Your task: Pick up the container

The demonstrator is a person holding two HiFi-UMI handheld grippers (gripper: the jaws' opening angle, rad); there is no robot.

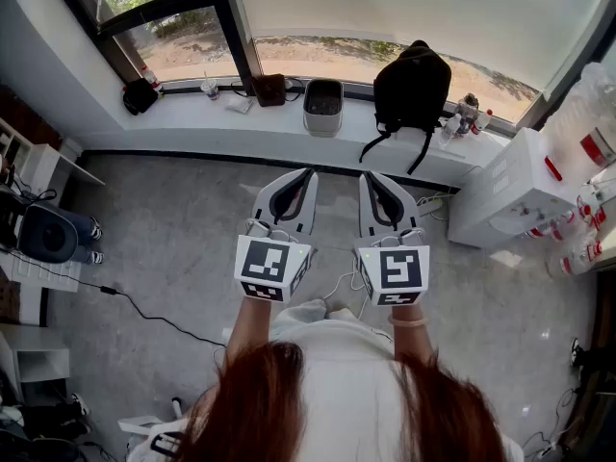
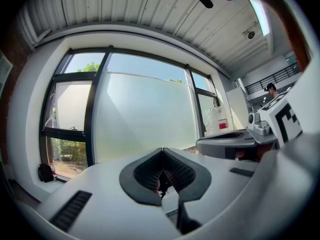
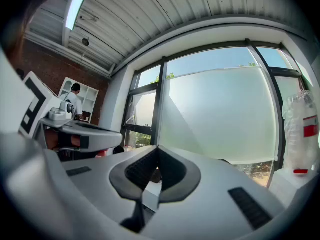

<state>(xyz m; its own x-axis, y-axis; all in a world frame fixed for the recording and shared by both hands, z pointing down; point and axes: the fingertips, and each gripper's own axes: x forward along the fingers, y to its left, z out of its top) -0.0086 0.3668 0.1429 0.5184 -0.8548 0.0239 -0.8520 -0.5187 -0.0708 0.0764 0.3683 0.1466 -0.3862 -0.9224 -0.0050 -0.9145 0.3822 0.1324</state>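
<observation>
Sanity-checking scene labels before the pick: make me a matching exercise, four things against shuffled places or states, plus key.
1. black backpack
2. grey rounded plastic container
3. left gripper
4. clear plastic bottles with red labels

A. far right of head view
B. jaws together, empty
C. white window sill, middle
D. sill, right of the container

Pairs: 1-D, 2-C, 3-B, 4-A.

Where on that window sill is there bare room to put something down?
Bare: the sill between the black pouch and the cup, and its front strip below the grey container. Crowded: around the backpack and bottles at the right.
</observation>
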